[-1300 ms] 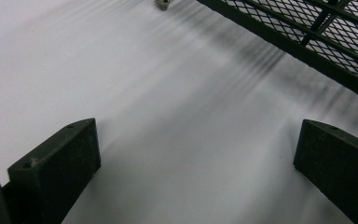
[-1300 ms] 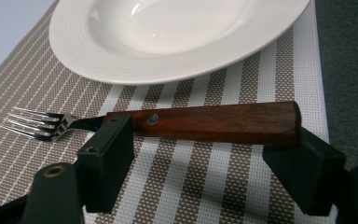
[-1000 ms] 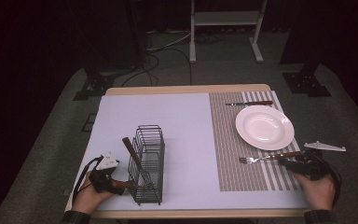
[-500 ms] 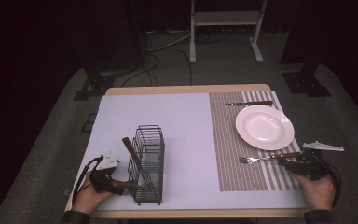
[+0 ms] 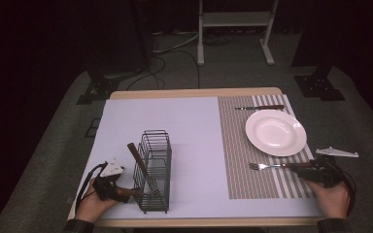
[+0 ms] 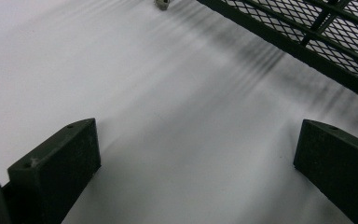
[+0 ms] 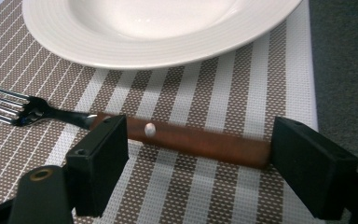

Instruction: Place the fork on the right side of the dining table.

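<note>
Behind the bench, on grey carpet: a white metal stand, black cables snaking across the floor, dark stand feet at left and right. Beyond that, just darkness, nothing made out.

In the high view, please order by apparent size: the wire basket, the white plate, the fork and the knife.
1. wire basket and white plate: they look alike in extent, so I do not rank them.
2. fork: partly hidden by the right gripper.
3. knife: seems shortest, but it lies farther away.
</note>
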{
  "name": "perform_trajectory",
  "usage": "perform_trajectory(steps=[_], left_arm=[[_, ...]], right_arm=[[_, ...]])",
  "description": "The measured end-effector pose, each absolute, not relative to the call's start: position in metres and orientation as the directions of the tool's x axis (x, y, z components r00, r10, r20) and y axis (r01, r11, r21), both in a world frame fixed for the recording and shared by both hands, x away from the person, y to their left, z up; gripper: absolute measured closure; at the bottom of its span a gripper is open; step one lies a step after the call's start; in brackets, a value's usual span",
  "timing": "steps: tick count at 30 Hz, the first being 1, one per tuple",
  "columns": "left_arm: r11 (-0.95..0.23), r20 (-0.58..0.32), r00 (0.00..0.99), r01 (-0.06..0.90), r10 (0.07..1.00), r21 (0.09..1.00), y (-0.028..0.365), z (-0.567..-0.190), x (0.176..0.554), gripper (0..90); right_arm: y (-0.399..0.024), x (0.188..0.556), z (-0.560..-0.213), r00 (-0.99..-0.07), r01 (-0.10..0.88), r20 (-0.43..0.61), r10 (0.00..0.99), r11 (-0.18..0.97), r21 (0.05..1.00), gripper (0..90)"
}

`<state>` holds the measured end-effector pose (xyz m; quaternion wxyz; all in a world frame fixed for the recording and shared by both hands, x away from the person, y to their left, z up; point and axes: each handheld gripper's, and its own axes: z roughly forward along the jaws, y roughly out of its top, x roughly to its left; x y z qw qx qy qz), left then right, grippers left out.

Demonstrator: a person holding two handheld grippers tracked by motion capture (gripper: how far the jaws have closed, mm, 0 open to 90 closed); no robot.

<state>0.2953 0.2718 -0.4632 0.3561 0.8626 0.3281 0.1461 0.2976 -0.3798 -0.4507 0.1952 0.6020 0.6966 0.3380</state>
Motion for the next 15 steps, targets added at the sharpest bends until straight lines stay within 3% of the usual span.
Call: perform_trajectory(steps=[15], left_arm=[[-0.531, 0.018, 0.742, 0.462, 0.67, 0.71, 0.272, -0.463, 0.295, 0.0]], right_arm=[[-0.361, 0.292, -0.434, -0.26, 0.653, 0.115, 0.959, 0.087, 0.752, 18.8]])
